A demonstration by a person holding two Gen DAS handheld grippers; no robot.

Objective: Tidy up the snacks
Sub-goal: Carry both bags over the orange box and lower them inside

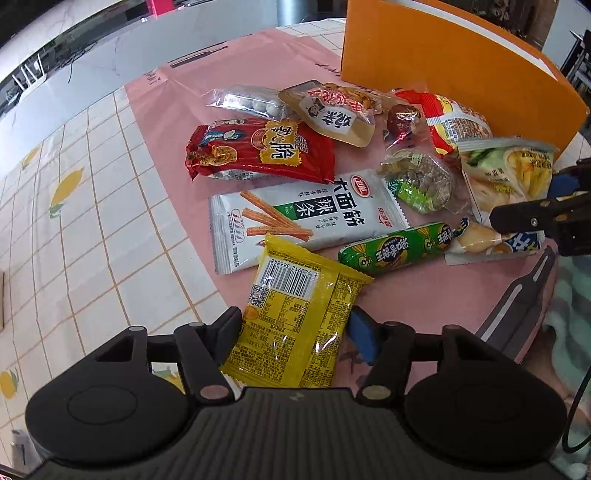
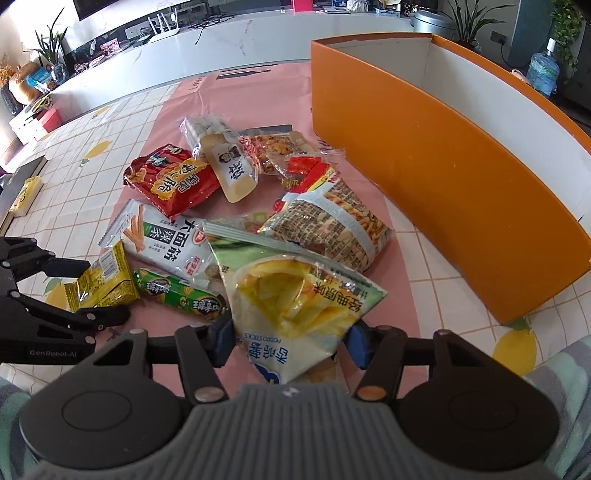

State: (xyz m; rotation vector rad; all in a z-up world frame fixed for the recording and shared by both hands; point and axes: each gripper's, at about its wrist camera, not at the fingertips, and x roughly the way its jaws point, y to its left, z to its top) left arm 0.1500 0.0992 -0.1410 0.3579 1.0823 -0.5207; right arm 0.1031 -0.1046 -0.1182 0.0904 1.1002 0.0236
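Note:
A pile of snack packets lies on a pink mat (image 1: 177,122). My left gripper (image 1: 295,332) is shut on a yellow packet (image 1: 295,317) at the near edge of the pile; it also shows in the right wrist view (image 2: 103,280). My right gripper (image 2: 290,339) is shut on a green and white potato sticks bag (image 2: 291,295), seen at the right in the left wrist view (image 1: 506,177). A green sausage (image 1: 395,247), a white spicy strips packet (image 1: 306,218) and a red packet (image 1: 258,151) lie between them. An orange box (image 2: 443,173) stands open to the right.
The table wears a white checked cloth with lemon prints (image 1: 74,206). A white counter (image 2: 258,29) runs along the far side. More packets (image 2: 332,218) lie close to the orange box wall. A patterned cloth (image 2: 565,387) is at the near right.

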